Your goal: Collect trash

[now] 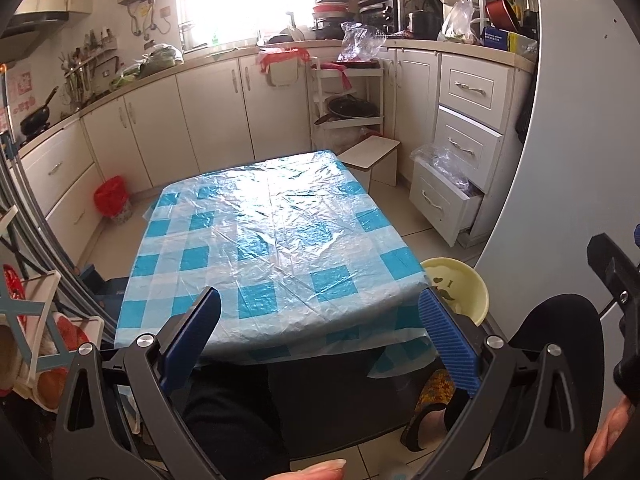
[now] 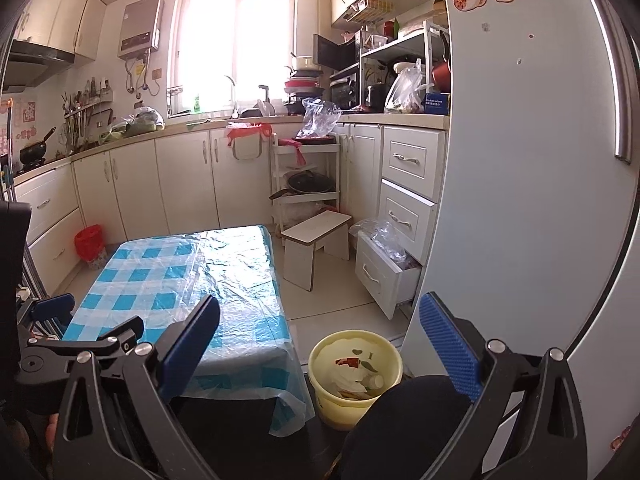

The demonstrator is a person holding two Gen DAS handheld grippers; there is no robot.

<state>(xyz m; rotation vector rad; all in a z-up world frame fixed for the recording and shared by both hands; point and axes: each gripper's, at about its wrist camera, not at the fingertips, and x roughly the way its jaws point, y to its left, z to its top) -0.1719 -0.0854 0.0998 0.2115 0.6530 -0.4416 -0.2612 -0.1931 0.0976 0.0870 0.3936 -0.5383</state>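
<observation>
Left wrist view shows the left gripper (image 1: 320, 334) with its jaws spread wide, ribbed blue pads (image 1: 448, 340) empty and touching nothing, hovering above the near edge of the table (image 1: 264, 240). Right wrist view shows the right gripper (image 2: 320, 344) equally wide apart and empty, its textured blue pads (image 2: 450, 346) clear of everything. Between them lie the person's dark-clothed knees (image 2: 404, 420). Just beside the table's near right corner stands a round yellow plastic bucket (image 2: 320, 396) on the tiled floor, holding the trash (image 2: 360, 376): crumpled white paper, a scrap with red, and a small bottle. Crinkled, glossy plastic sheeting in blue-and-white checks covers the rectangular table, draping over its edges. Beyond it stand a small white wooden stool (image 2: 316, 236), a red-lined bin (image 2: 90, 244) by the cabinets, and an open drawer (image 2: 380, 276) stuffed with clear plastic bags.
</observation>
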